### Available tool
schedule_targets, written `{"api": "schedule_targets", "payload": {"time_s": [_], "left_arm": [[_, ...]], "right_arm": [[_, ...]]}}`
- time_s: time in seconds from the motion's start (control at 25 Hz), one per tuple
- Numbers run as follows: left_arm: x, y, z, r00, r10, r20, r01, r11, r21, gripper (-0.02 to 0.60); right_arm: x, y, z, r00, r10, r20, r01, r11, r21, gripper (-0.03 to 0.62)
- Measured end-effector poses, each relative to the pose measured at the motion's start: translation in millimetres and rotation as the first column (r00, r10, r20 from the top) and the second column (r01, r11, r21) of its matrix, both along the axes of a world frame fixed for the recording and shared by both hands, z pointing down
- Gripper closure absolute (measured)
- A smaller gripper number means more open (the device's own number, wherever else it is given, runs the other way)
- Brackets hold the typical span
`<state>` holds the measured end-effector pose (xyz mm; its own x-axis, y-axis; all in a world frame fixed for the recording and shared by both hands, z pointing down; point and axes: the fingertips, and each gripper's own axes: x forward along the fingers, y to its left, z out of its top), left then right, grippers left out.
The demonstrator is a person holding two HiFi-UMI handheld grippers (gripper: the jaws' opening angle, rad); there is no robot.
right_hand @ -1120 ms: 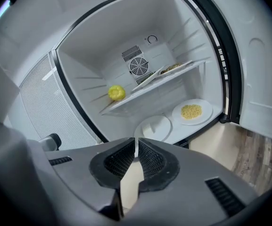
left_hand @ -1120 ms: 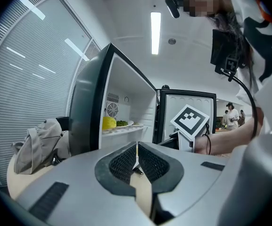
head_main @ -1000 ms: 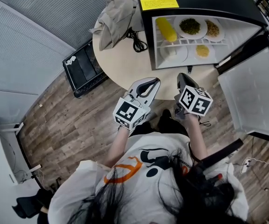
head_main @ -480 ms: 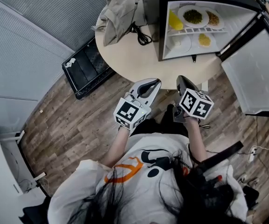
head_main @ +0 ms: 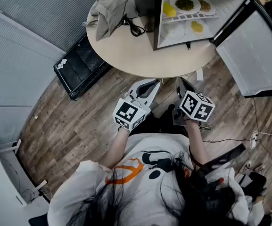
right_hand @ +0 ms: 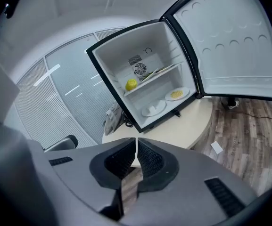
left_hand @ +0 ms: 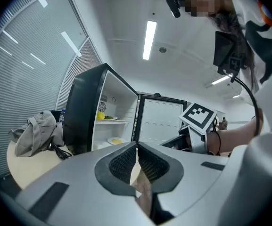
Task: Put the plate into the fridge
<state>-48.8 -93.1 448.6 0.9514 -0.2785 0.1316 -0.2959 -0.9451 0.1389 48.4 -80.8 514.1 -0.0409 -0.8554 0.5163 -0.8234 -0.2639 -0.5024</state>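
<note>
The small black fridge (head_main: 192,13) stands open on the round beige table (head_main: 140,55). On its upper shelf are a plate of greens (head_main: 185,4), a yellow corn cob (head_main: 168,9) and another plate of food (head_main: 204,5). Below them sit an empty white plate (head_main: 173,32) and a plate of yellow food (head_main: 197,27). Both grippers hang over the wooden floor, short of the table's near edge. My left gripper (head_main: 154,83) (left_hand: 137,145) is shut with nothing in it. My right gripper (head_main: 182,83) (right_hand: 136,140) is likewise shut and holds nothing.
The fridge door (head_main: 253,55) swings wide to the right. A grey cloth (head_main: 110,4) and a black cable (head_main: 133,27) lie on the table left of the fridge. A black flat unit (head_main: 79,69) rests on the floor at the left. Cables (head_main: 230,138) trail on the floor at right.
The table and fridge have slid up and away in the head view as the person backs off. Both grippers stay shut and low near the body.
</note>
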Motion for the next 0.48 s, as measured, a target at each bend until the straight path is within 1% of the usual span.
{"api": "schedule_targets", "payload": {"time_s": [0.24, 0.48], "left_arm": [[-0.3, 14.1, 1.4, 1.000, 0.001, -0.005, -0.001, 1.000, -0.007, 0.571], [-6.0, 11.1, -4.4, 0.998, -0.056, -0.017, 0.055, 0.998, -0.011, 0.571]], "right_arm": [[-3.4, 17.7, 1.6, 1.000, -0.011, -0.010, 0.011, 1.000, -0.019, 0.569], [-8.8, 25.4, -0.8, 0.999, -0.048, -0.007, 0.048, 0.999, -0.024, 0.569]]}}
